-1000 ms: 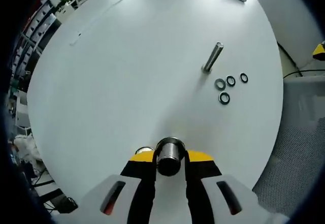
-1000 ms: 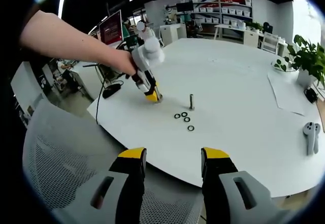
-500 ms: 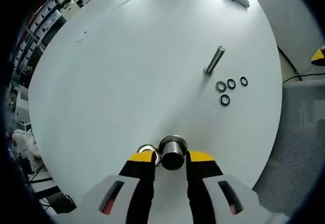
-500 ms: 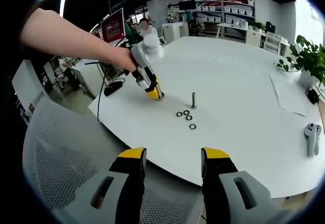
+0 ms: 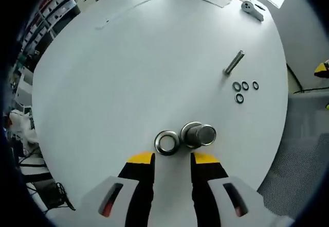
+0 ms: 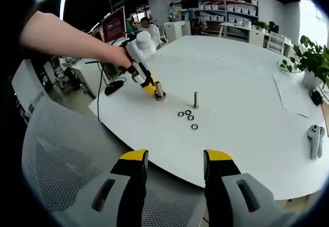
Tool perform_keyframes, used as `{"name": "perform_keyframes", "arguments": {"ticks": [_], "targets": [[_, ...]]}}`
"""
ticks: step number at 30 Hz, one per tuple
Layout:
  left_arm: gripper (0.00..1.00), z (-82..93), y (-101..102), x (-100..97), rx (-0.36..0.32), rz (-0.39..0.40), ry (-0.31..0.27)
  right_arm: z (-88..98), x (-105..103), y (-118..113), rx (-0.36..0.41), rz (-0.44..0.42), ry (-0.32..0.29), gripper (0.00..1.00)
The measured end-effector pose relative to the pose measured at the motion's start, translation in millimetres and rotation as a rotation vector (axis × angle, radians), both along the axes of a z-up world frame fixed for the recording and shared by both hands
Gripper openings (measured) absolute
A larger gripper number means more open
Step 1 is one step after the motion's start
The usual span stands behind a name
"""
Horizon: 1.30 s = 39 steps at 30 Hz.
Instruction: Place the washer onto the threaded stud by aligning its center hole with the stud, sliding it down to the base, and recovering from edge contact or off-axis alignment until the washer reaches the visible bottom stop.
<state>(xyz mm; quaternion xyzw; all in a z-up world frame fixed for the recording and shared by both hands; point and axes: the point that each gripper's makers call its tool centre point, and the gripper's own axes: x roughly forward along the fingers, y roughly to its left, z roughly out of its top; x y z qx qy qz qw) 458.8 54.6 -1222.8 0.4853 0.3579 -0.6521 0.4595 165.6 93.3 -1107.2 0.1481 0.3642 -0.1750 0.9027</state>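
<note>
Your left gripper (image 5: 172,160) is open and holds nothing; just in front of its jaws a metal cylinder (image 5: 199,134) stands upright on the white surface (image 5: 128,72), with a large washer (image 5: 167,142) lying flat beside it. The threaded stud (image 5: 234,63) stands farther away, with four small washers (image 5: 244,89) near its base. Your right gripper (image 6: 172,168) is also open and much farther from the stud, so I think the left one is better placed.

In the left gripper view we see a metal cylinder (image 5: 198,134) standing on the table (image 5: 128,67), a ring (image 5: 167,142) lying just to its left. Farther off to the right stands the threaded stud (image 5: 234,63), with four washers (image 5: 244,89) clustered on the table just beside its base.
</note>
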Motion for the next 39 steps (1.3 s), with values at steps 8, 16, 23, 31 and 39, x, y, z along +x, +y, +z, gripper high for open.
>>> {"name": "perform_keyframes", "arguments": {"ticks": [8,16,23,31,39], "targets": [[0.26,-2.9,2,0.0,0.01,-0.011,-0.017,-1.1,-1,-2,0.002,-0.008,-0.004,0.45],[0.26,-15.2,0,5.3,0.028,-0.086,-0.052,-0.7,-1,-2,0.005,-0.012,0.0,0.45],[0.25,-16.6,-10,5.2,0.014,-0.122,-0.045,0.8,-1,-2,0.003,-0.017,-0.002,0.45],[0.24,-16.1,-12,-3.1,0.02,-0.202,-0.038,0.0,-2,-3,0.002,-0.019,-0.003,0.45],[0.21,-14.9,-16,-5.2,0.025,-0.215,-0.045,-1.4,-3,-4,-0.002,-0.019,0.004,0.45]]}}
